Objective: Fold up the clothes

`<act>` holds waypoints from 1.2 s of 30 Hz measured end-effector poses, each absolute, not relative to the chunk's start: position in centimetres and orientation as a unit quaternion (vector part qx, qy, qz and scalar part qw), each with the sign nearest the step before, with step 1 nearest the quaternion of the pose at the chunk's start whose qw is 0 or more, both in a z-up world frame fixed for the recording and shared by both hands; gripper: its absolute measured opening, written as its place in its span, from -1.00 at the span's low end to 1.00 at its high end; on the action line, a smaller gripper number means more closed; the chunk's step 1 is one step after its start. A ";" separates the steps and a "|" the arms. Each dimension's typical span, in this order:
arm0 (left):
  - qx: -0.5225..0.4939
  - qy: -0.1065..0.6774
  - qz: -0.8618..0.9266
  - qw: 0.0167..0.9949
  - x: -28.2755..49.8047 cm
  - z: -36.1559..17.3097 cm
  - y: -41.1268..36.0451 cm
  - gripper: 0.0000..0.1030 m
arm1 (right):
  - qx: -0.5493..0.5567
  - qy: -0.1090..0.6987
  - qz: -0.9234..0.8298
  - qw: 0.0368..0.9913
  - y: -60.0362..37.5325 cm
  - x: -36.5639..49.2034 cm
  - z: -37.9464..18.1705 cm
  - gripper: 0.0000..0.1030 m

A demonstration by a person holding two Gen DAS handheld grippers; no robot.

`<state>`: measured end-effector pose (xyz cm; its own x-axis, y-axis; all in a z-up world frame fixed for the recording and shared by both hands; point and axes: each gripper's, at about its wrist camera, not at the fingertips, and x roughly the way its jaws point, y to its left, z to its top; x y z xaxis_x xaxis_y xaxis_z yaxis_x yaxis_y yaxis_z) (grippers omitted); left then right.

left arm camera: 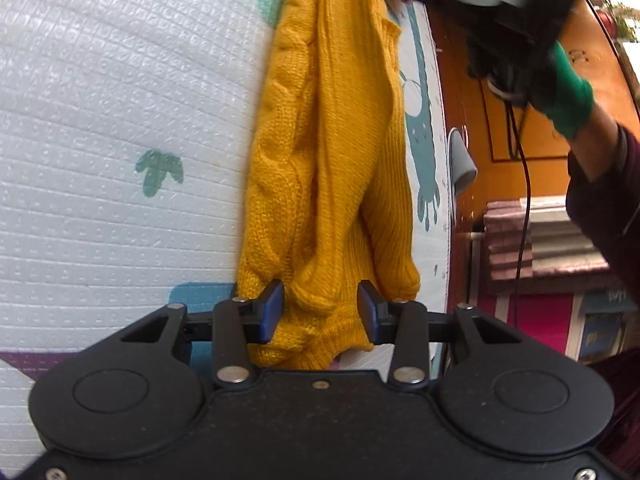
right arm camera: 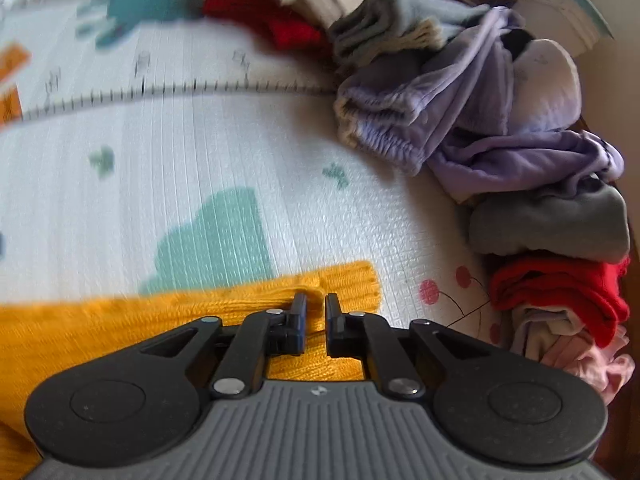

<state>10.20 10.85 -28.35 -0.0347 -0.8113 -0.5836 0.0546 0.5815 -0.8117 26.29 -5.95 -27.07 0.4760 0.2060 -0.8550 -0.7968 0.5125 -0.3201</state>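
My left hand-held gripper point(left arm camera: 320, 312) holds the one mustard knit sweater point(left arm camera: 332, 152) bunched between its half-spread pads. My right hand-held gripper point(right arm camera: 316, 320), jaws narrowly apart, rests over its ribbed hem. Two red garments point(right arm camera: 560, 288) sit in the pile to its right.

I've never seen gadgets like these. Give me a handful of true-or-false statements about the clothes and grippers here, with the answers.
1. The garment being handled is a mustard-yellow knit sweater. True.
2. The sweater lies on a bare wooden floor. False: it lies on a white textured play mat with teal prints.
3. The left gripper has a bunched part of the sweater between its blue fingers. True.
4. The right gripper stands wide open above bare mat. False: its jaws are nearly together, with only a narrow gap, right over the sweater's ribbed edge.
5. A pile of clothes, including lilac, grey and red pieces, sits along the mat's edge. True.
6. The sweater is already folded into a neat square. False: it lies as a long, rumpled strip.
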 end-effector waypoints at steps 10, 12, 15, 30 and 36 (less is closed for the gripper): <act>-0.312 0.632 -0.337 0.624 10.4 -28.6 11.4 -0.25 | -0.375 0.344 0.437 0.741 -9.6 12.5 -25.0 -0.66; -0.312 0.632 -0.335 0.625 10.4 -28.7 11.1 -0.25 | -0.386 0.339 0.456 0.727 -9.7 9.3 -26.2 -0.66; -0.313 0.631 -0.333 0.627 10.3 -28.7 10.9 -0.24 | -0.352 0.342 0.446 0.748 -9.2 8.3 -27.2 -0.65; -0.237 0.576 -0.350 0.700 10.0 -23.7 10.9 -0.24 | -0.273 0.369 0.418 0.784 -10.8 10.3 -27.2 -0.65; -0.032 0.463 -0.475 0.748 7.8 -19.8 6.4 -0.23 | -0.311 0.320 0.462 0.767 -10.5 6.9 -26.8 -0.65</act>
